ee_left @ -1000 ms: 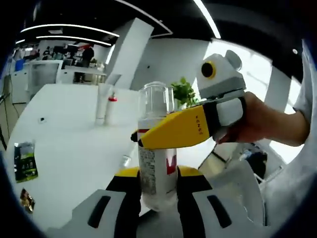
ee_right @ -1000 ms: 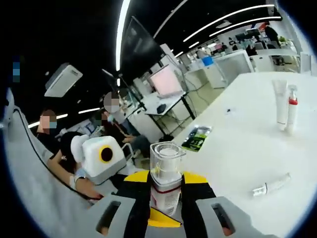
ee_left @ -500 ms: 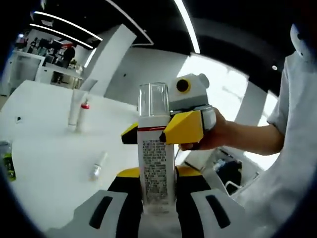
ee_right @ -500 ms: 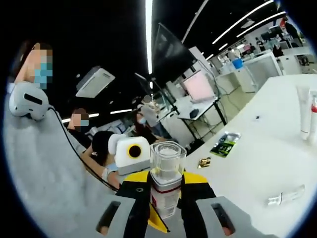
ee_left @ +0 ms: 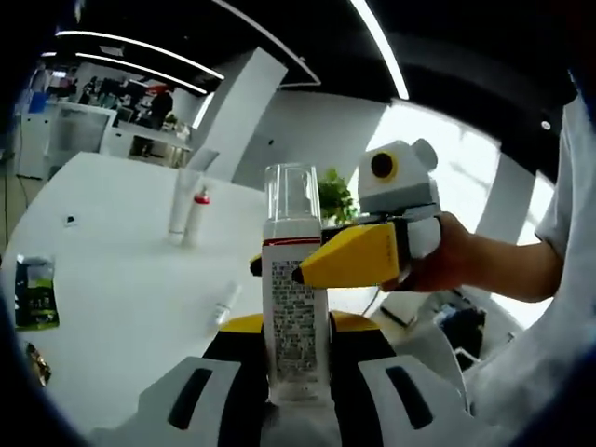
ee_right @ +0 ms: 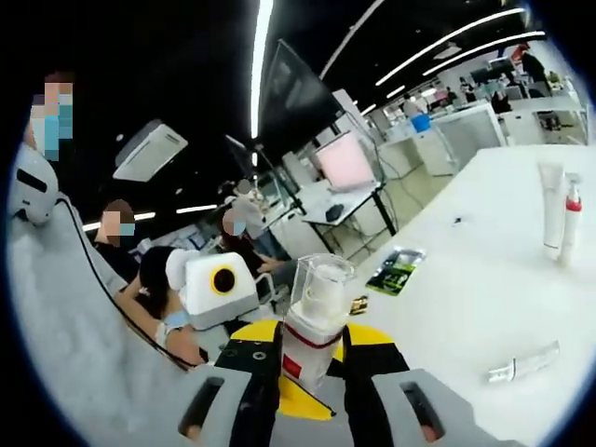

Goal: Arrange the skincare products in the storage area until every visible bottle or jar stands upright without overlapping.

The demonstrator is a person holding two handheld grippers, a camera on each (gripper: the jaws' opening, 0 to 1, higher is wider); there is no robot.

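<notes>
A white bottle (ee_left: pixel 296 307) with a clear cap and a red band is held off the table, upright in the left gripper view. My left gripper (ee_left: pixel 296 328) is shut on its lower body. My right gripper (ee_left: pixel 279 270), coming in from the right in a person's hand (ee_left: pixel 461 265), is shut just under the red band. In the right gripper view the same bottle (ee_right: pixel 312 326) leans a little right between the fingers of my right gripper (ee_right: pixel 312 346). Two more products, a white tube (ee_left: pixel 179 203) and a red-capped bottle (ee_left: pixel 197 212), stand side by side far off on the white table (ee_left: pixel 112 270).
A small clear tube (ee_left: pixel 226 303) lies flat on the table, also the small tube (ee_right: pixel 521 363) in the right gripper view. A dark packet (ee_left: pixel 33 293) lies near the table's edge. A green plant (ee_left: pixel 337 194) stands behind the bottle. People sit at desks beyond the table.
Both views have shifted with the hands. The bottle stays held by both grippers and now leans slightly in the right gripper view.
</notes>
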